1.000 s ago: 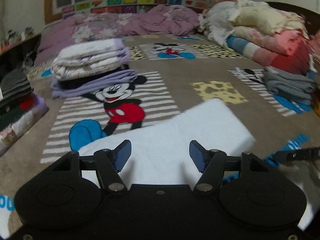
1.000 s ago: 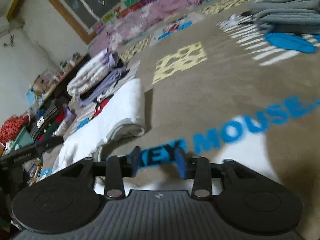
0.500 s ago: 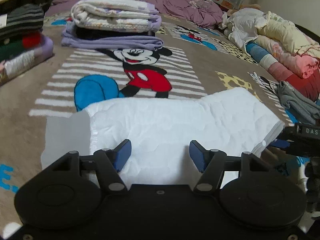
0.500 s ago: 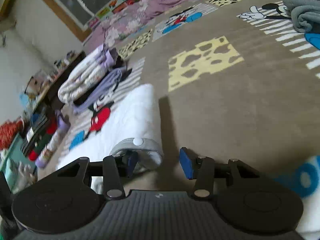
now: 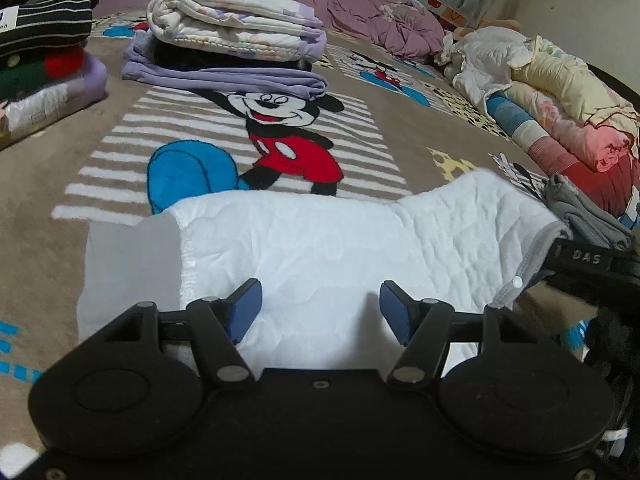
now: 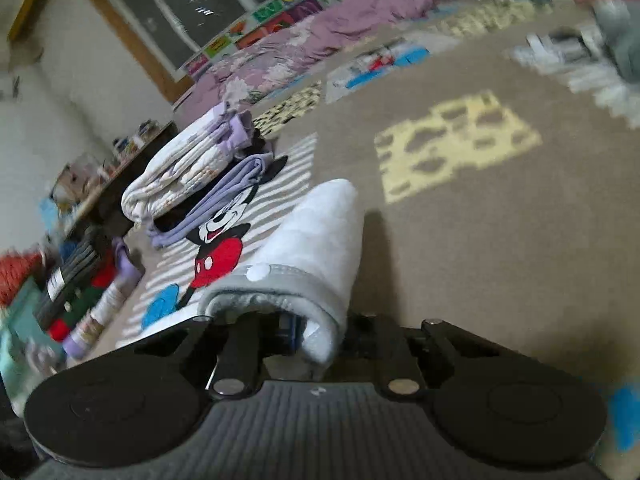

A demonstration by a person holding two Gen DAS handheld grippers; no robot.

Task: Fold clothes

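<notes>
Just in front of Mickey on the blanket (image 5: 360, 152), the right gripper (image 6: 316, 330) has just closed on the white quilted garment's (image 5: 320, 248) grey-trimmed edge, while the left gripper (image 5: 320, 310) hovers open above it.

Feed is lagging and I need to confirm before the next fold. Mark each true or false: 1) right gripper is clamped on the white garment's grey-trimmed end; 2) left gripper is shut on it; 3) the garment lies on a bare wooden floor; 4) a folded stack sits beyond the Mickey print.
1) True: the right gripper, whose jaws have just been closing, pinches the white garment at its trim.
2) False: the left gripper is open above it.
3) False: it lies on a Mickey blanket.
4) True: the folded stack is there.
</notes>
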